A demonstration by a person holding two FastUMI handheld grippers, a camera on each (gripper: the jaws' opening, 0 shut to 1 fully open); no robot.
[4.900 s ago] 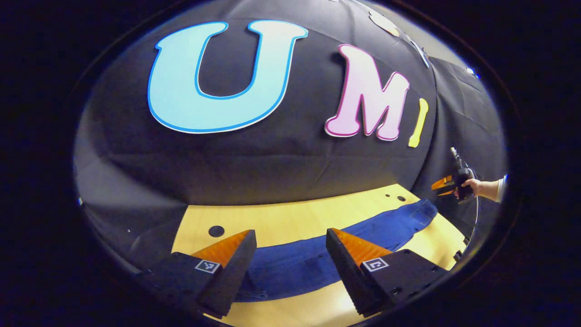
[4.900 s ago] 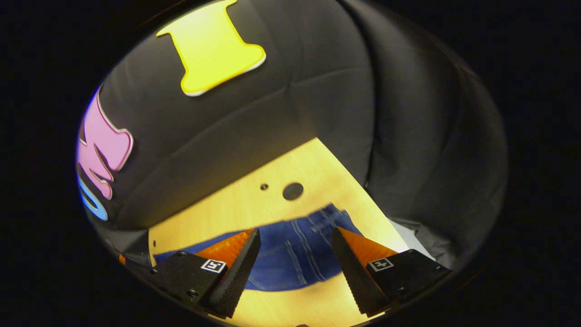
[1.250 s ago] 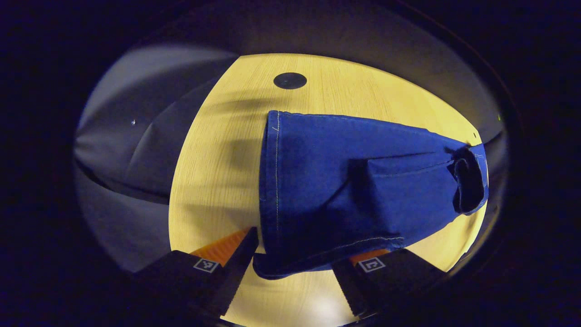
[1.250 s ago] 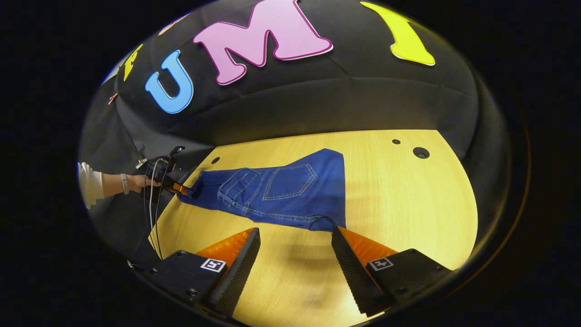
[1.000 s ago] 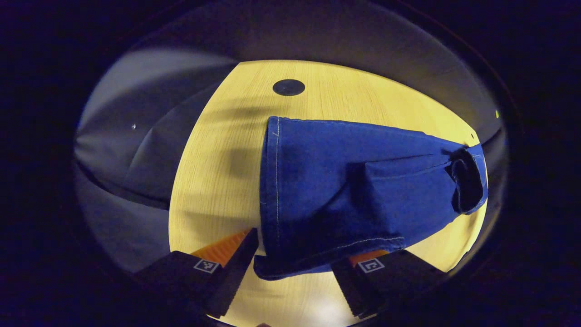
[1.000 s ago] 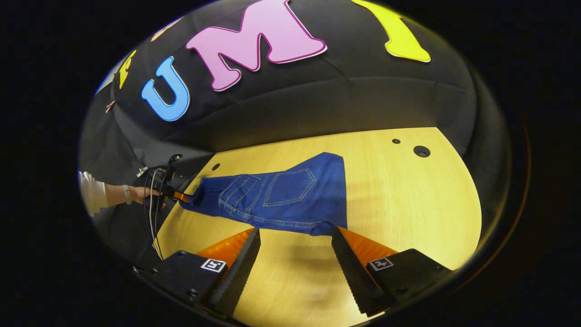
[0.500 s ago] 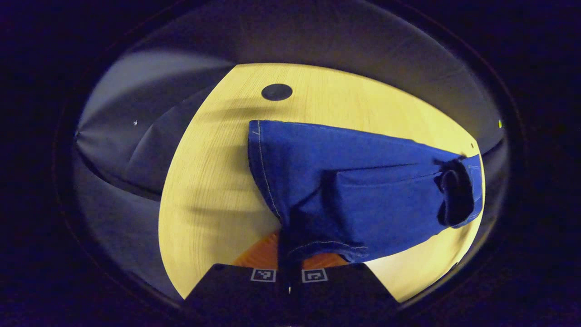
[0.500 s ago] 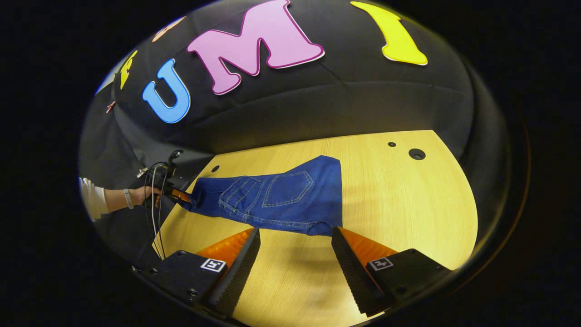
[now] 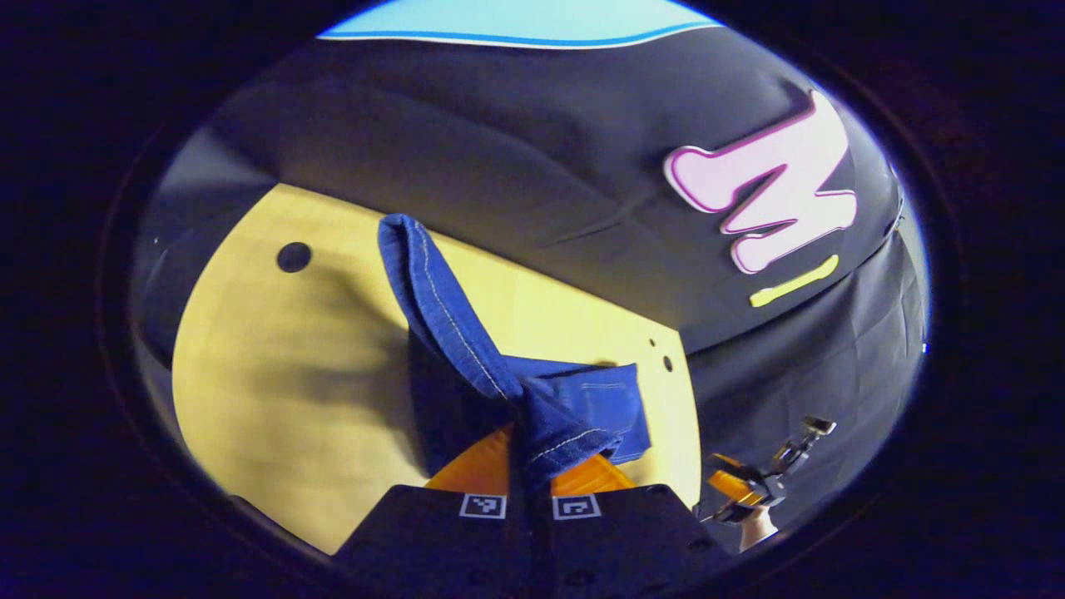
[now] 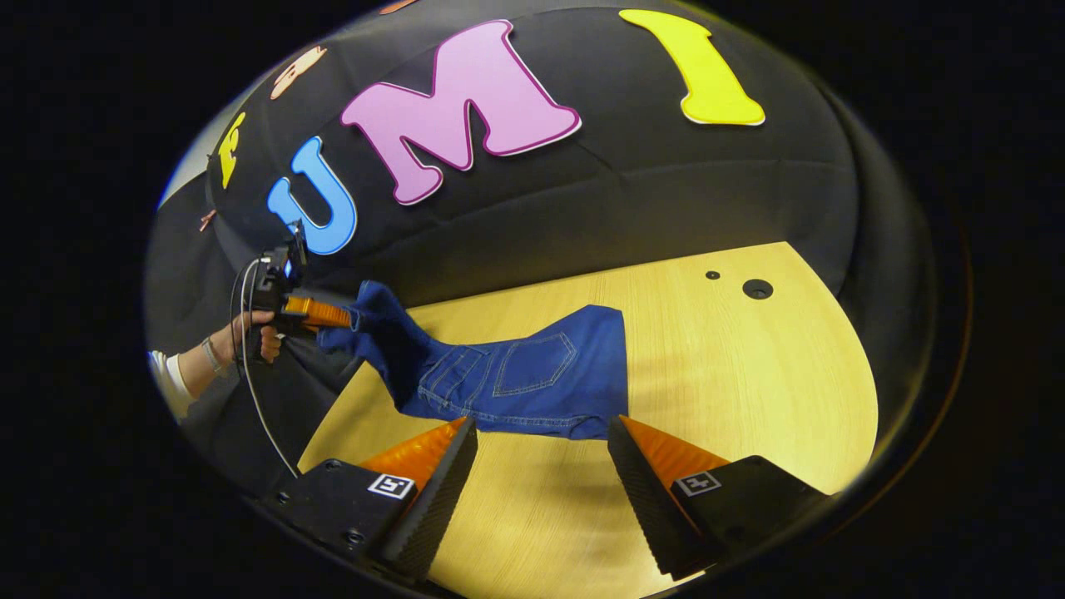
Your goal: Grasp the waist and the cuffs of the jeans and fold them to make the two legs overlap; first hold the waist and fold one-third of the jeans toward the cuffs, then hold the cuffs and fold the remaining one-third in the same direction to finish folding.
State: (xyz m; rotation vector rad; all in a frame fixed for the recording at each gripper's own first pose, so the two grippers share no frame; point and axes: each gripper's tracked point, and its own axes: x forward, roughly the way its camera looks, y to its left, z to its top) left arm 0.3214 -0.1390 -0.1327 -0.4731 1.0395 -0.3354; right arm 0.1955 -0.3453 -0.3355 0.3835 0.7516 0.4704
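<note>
Jeans of blue denim were seen on the yellow wooden table, with the back pockets facing up and the body of the garment lying flat near the table's middle. One end of the jeans was lifted off the table and was pinched between the two fingers of the left gripper, whose jaws were closed together on the cloth. In the left gripper view, a hemmed edge with pale stitching was caught right at the fingertips, and a rolled band of denim rose from them over the table toward a dark round hole in the tabletop. In the right gripper view, the same left gripper was seen held in a hand beyond the table's edge, with the raised cloth sloping down from it to the flat part on the table.

The right gripper was held with its jaws wide apart and with nothing between them. It was seen above the table, on the near side of the jeans, whose lower edge lay just beyond the fingertips and did not touch them. In the left gripper view, the right gripper was seen off the table's edge, well apart from the denim.
</note>
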